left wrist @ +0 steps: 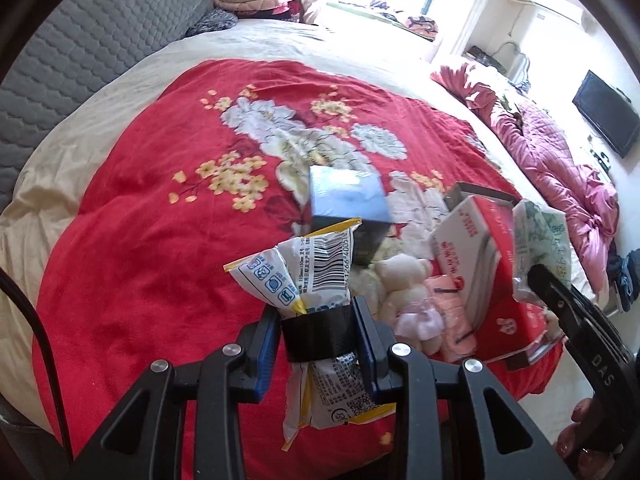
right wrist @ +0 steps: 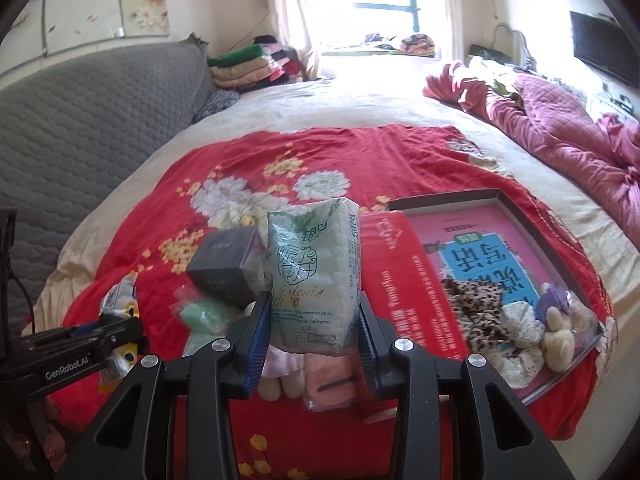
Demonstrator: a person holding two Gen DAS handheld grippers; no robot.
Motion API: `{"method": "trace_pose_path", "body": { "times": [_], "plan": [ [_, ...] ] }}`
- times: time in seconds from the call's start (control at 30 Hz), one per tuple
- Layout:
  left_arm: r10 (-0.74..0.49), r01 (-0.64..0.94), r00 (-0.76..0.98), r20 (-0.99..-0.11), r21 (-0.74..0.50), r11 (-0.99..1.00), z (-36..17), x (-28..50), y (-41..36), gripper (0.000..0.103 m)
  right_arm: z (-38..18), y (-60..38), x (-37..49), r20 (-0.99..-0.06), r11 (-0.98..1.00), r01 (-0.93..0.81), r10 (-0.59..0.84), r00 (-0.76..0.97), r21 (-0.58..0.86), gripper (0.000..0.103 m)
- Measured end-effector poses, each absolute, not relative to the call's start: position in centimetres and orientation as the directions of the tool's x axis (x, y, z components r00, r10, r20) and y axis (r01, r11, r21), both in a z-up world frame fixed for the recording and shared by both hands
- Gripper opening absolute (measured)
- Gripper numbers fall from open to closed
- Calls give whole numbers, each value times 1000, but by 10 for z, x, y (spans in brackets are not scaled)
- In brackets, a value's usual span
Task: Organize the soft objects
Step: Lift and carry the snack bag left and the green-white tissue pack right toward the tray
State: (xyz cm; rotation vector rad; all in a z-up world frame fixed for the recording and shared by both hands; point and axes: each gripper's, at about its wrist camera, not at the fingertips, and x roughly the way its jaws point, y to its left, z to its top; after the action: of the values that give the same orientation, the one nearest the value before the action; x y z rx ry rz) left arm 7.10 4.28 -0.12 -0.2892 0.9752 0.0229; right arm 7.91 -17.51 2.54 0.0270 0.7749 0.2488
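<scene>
Left gripper (left wrist: 318,332) pitched down over the red quilt (left wrist: 160,220), jaws clamped on a white snack bag (left wrist: 308,272) bound with black tape. Right gripper (right wrist: 312,328), also angled down, pinches a green tissue pack (right wrist: 316,264) upright. Only the right view shows the tray (right wrist: 516,208) at 3 o'clock, holding scrunchies and a plush. Left view alone shows the white teddy (left wrist: 404,284) and blue box (left wrist: 348,200) at 12.

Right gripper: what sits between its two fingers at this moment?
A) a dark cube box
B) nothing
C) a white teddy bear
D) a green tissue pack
D: the right gripper has its blue pads pressed on both sides of the green tissue pack, which stands upright above the red floral blanket.
</scene>
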Motion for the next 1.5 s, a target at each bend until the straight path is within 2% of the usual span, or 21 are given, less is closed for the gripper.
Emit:
{"method": "trace_pose_path", "body": {
  "times": [0.67, 1.17, 1.5],
  "plan": [
    [-197, 67, 599, -776, -197, 978, 62, 81, -66, 35, 65, -279, 71, -612, 994, 30, 41, 790, 106, 40],
    [-236, 207, 590, -772, -137, 969, 82, 91, -155, 35, 68, -360, 62, -619, 968, 135, 27, 785, 213, 40],
    [-265, 303, 570, -778, -101, 948, 81, 93, -204, 35, 67, -381, 58, -637, 977, 158, -33, 770, 140, 41]
  ]
}}
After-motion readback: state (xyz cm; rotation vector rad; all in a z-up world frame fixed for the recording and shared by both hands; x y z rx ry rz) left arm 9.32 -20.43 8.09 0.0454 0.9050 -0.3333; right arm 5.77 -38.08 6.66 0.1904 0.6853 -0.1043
